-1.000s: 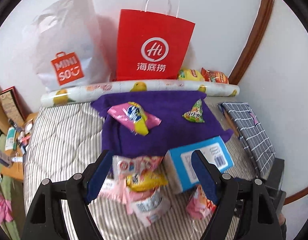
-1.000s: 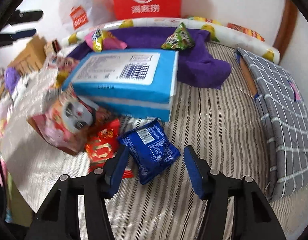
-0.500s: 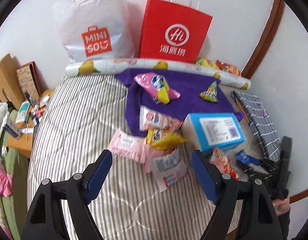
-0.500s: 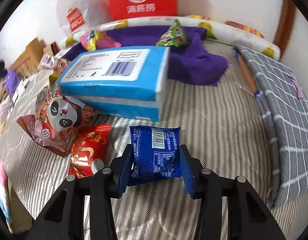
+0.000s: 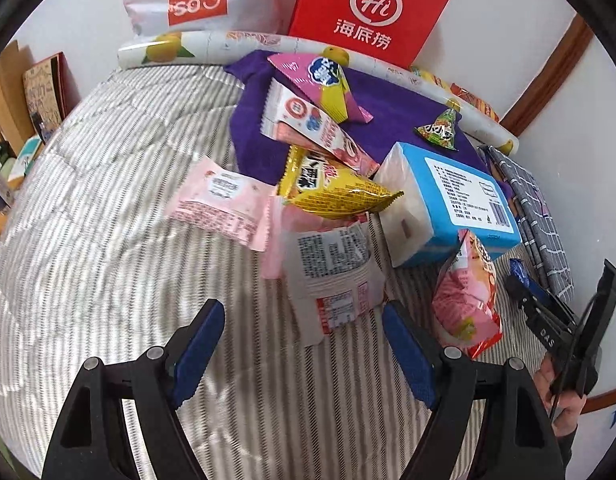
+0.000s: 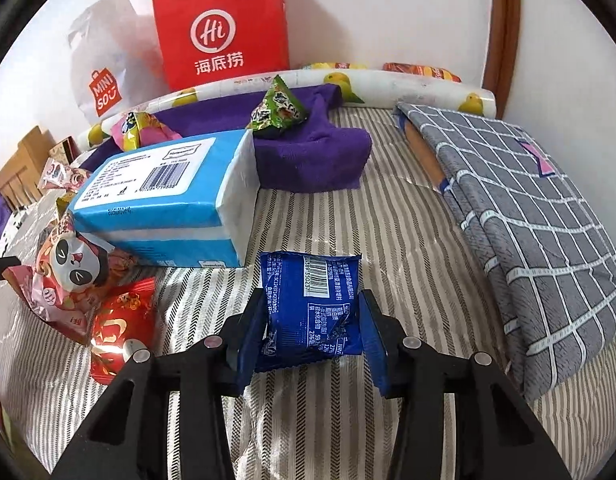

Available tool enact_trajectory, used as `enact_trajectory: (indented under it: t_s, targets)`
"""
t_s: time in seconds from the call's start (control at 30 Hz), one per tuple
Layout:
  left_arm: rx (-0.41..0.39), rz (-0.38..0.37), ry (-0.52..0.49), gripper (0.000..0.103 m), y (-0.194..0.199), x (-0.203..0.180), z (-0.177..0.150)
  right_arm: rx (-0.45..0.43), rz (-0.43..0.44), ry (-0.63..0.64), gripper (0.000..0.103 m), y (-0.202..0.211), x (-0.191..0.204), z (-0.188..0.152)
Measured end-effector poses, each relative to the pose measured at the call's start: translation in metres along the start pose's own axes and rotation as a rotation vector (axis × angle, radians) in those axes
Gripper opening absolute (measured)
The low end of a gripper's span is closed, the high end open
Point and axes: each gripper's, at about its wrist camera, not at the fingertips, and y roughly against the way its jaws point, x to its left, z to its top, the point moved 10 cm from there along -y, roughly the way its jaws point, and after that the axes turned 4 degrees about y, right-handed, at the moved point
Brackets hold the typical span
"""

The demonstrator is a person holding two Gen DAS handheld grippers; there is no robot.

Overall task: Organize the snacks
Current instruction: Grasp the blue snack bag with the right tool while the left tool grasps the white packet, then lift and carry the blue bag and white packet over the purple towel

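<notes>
My right gripper (image 6: 309, 312) is shut on a blue snack packet (image 6: 311, 308) and holds it just above the striped bedspread (image 6: 387, 240). My left gripper (image 5: 304, 340) is open and empty above the bed, just short of a white-and-pink packet (image 5: 331, 276). Beyond it lie a yellow packet (image 5: 335, 192), a pink packet (image 5: 220, 200), a long pink-white packet (image 5: 315, 128) and a blue tissue pack (image 5: 451, 200). A pink-and-yellow packet (image 5: 323, 84) and a green triangular packet (image 6: 280, 108) lie on a purple cloth (image 6: 315, 152). The right gripper also shows at the right edge of the left wrist view (image 5: 523, 292).
A red paper bag (image 6: 224, 32) and a white MINISO bag (image 6: 104, 64) stand against the wall behind a fruit-print roll (image 6: 387, 84). A grey checked folded blanket (image 6: 519, 200) lies at the right. A panda packet (image 6: 68, 272) and a red packet (image 6: 120, 328) lie left of my right gripper.
My right gripper closed on the blue packet and lifted it slightly. My left gripper pulled back and swung left, then came down closer to the snack pile, still open.
</notes>
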Motion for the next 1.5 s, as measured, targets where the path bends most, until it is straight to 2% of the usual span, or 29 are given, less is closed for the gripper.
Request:
enact_trajectory:
  t_s: [0.2,0.33,0.4,0.47,0.5,0.57,0.73,0.9,1.17,1.5]
  targets:
    - [0.019,0.024,0.007,0.080,-0.024,-0.016,-0.002,0.025,0.054,-0.013,0.046,-0.007,0.003,-0.001]
    - [-0.022,0.073,0.007,0.078,-0.031,-0.022,0.003,0.018,0.084,-0.036,0.046,-0.007,0.002,-0.001]
    - [-0.019,0.081,0.009,0.071,-0.033,-0.022,0.005,0.017,0.095,-0.046,0.046,-0.007,0.002,-0.002]
    - [-0.024,0.113,0.007,0.056,-0.033,-0.020,0.007,0.016,0.100,-0.050,0.046,-0.007,0.002,-0.002]
    - [-0.025,0.106,0.005,0.054,-0.032,-0.020,0.007,0.015,0.100,-0.051,0.046,-0.007,0.002,-0.002]
    - [-0.019,0.080,-0.004,0.039,-0.029,-0.020,0.005,0.013,0.099,-0.051,0.046,-0.006,0.003,-0.002]
    - [-0.027,0.069,-0.019,0.030,-0.013,-0.012,-0.001,0.005,0.076,-0.034,0.046,-0.004,0.005,-0.001]
    - [-0.040,0.046,-0.023,0.028,0.006,-0.005,-0.009,-0.020,0.037,-0.014,0.046,0.005,0.006,-0.001]
    - [-0.088,-0.008,-0.033,0.028,0.033,-0.004,-0.009,-0.053,0.055,0.011,0.046,0.042,0.029,0.001]
    - [-0.168,-0.083,-0.098,0.028,0.064,-0.037,0.024,-0.154,0.051,0.060,0.046,0.094,0.059,0.048]
